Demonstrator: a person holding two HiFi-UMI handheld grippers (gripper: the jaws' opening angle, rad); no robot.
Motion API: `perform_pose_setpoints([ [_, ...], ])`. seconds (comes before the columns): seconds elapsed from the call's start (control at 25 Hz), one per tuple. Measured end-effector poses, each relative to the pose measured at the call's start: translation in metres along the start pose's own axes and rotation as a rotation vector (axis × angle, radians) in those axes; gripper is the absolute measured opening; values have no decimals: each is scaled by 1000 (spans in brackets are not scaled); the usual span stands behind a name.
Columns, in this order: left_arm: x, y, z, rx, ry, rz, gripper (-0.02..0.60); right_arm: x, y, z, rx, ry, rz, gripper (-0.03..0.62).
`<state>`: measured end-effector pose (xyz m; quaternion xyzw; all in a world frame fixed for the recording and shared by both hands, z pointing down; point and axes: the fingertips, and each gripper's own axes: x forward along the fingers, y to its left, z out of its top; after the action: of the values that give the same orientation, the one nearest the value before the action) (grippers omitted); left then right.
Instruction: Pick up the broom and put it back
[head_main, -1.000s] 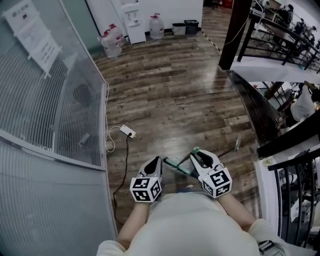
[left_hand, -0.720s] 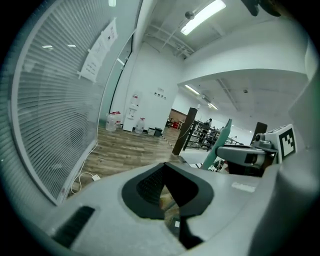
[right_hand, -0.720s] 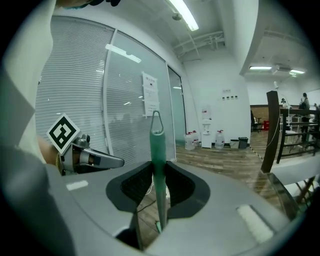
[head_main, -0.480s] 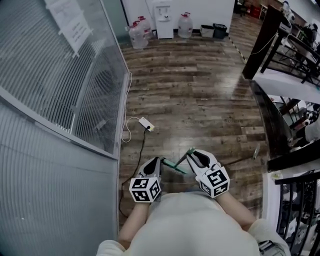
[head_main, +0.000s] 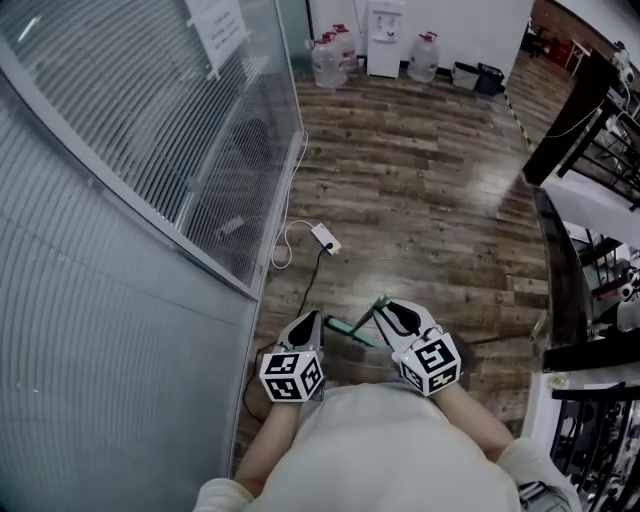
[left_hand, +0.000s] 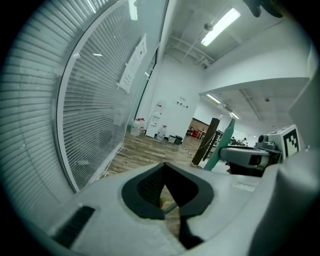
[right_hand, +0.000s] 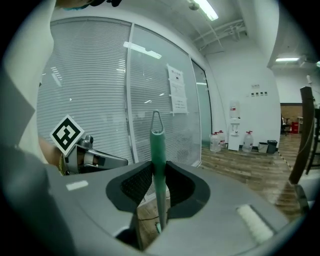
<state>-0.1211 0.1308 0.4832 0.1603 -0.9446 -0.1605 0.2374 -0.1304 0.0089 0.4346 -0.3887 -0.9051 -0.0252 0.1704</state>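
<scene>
Right gripper (right_hand: 159, 172) clamps the green broom (right_hand: 157, 142) by its handle, which points to 12 o'clock. Left gripper (left_hand: 164, 172), at its 9 o'clock, seems pinched shut on a thin rod (left_hand: 171, 206).

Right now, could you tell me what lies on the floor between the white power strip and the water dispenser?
Only bare wooden floor lies between the power strip and the water dispenser; the head view shows that stretch clearly.

Wood floor (head_main: 430, 170), white power strip (head_main: 325, 238), water jugs (head_main: 425, 57), glass wall (head_main: 150, 130)
</scene>
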Motion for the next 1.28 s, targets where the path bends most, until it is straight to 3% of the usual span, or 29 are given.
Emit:
perform_pose_setpoints([
  [0.8, -117, 167, 1, -126, -105, 247, 3, 135, 152, 8, -84, 52, 272, 92],
  [1.28, -167, 221, 4, -166, -115, 325, 3, 189, 215, 14, -118, 94, 373, 92],
])
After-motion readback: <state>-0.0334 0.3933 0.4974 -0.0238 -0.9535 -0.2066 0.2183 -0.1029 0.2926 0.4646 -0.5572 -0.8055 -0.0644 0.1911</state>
